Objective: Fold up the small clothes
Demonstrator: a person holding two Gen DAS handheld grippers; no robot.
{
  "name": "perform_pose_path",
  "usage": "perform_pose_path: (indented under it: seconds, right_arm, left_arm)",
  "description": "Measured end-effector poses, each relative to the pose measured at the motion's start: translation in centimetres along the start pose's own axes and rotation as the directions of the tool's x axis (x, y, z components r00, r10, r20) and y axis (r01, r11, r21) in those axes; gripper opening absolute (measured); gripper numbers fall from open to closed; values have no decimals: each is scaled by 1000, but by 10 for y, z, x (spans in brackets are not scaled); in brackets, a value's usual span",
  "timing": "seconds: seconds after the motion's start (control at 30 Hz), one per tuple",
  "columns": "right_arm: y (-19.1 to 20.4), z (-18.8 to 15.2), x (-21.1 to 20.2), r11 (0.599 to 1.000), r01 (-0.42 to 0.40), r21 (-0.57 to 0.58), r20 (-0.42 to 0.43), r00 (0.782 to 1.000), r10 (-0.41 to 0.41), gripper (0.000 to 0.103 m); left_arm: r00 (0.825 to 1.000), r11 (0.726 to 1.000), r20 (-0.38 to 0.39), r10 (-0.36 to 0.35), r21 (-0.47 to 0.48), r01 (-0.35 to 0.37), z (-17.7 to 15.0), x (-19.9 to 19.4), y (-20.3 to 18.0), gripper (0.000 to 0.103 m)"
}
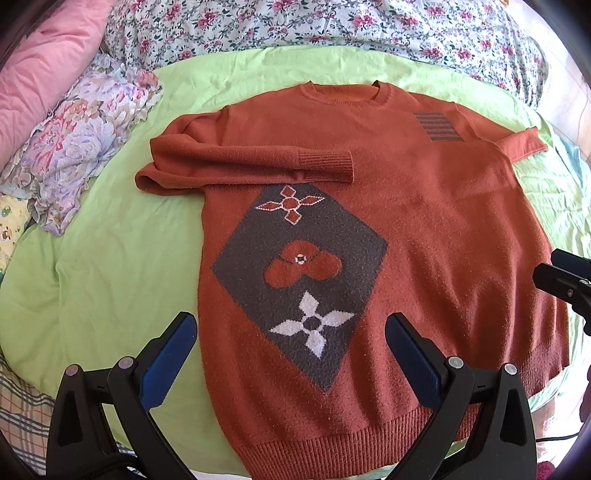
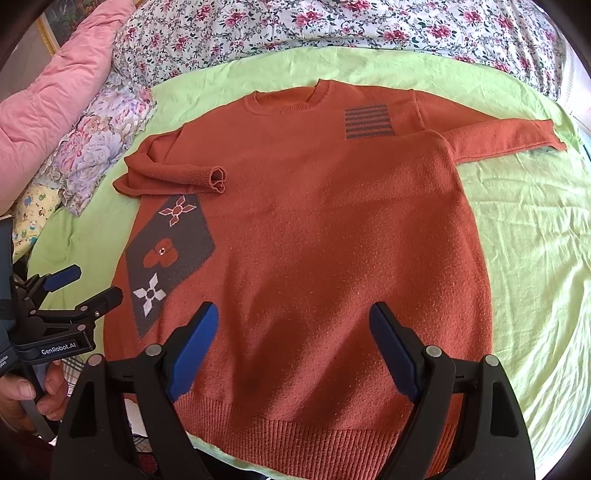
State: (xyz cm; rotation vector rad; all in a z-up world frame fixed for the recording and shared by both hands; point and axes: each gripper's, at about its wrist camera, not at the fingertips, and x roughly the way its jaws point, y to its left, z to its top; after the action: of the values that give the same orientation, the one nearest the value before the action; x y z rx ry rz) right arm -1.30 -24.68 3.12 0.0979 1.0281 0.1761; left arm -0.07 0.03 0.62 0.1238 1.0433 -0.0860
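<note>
A rust-orange sweater [image 1: 424, 229] [image 2: 332, 240] lies flat, front up, on a light green sheet [image 1: 103, 266] [image 2: 535, 240]. It has a grey diamond panel [image 1: 299, 273] [image 2: 170, 254] with flower motifs and a striped grey patch [image 1: 437, 125] [image 2: 367, 122]. Its left sleeve [image 1: 243, 166] [image 2: 170, 175] is folded across the chest. Its right sleeve [image 1: 522, 144] [image 2: 506, 138] stretches out to the right. My left gripper [image 1: 291, 325] [image 2: 96, 286] is open and empty above the lower left hem. My right gripper [image 2: 293, 314] is open and empty above the lower middle; part of it shows in the left wrist view [image 1: 561, 284].
A pink quilt [image 1: 40, 70] [image 2: 55, 96] and floral bedding [image 1: 332, 26] [image 2: 332, 26] lie along the far side. A crumpled floral cloth [image 1: 81, 144] [image 2: 99, 136] lies left of the sweater. A checked cloth [image 1: 22, 406] lies at the near left.
</note>
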Motion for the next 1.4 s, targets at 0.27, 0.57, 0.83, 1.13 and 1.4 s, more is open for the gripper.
perform_pose_path:
  seconds: [0.27,0.57,0.83,1.13,1.4]
  right_arm:
    - [-1,-1,-2,1000,0,0,1,1000,0,84]
    - [-2,0,-1,1000,12,4,-39,999,-11,84]
    - [-2,0,-2,1000,5,4,-23,1000,-5,84]
    - [-3,4,0,1000,7,21,-45,999,-6,84]
    - [-38,18,2,992,-8,128,-27,1000,11,84]
  left_arm:
    - [997,1000,-73,-7,3,7,2,0,-5,102]
    - [1000,1000,-3,6,10,-6,2,-2,-9,102]
    - [999,1000,33,-5,0,5,2,-3,-9,102]
    - [999,1000,35,-17,-5,17,6,0,-7,102]
    - [1000,1000,-1,21,-7,-21,20,11,1,102]
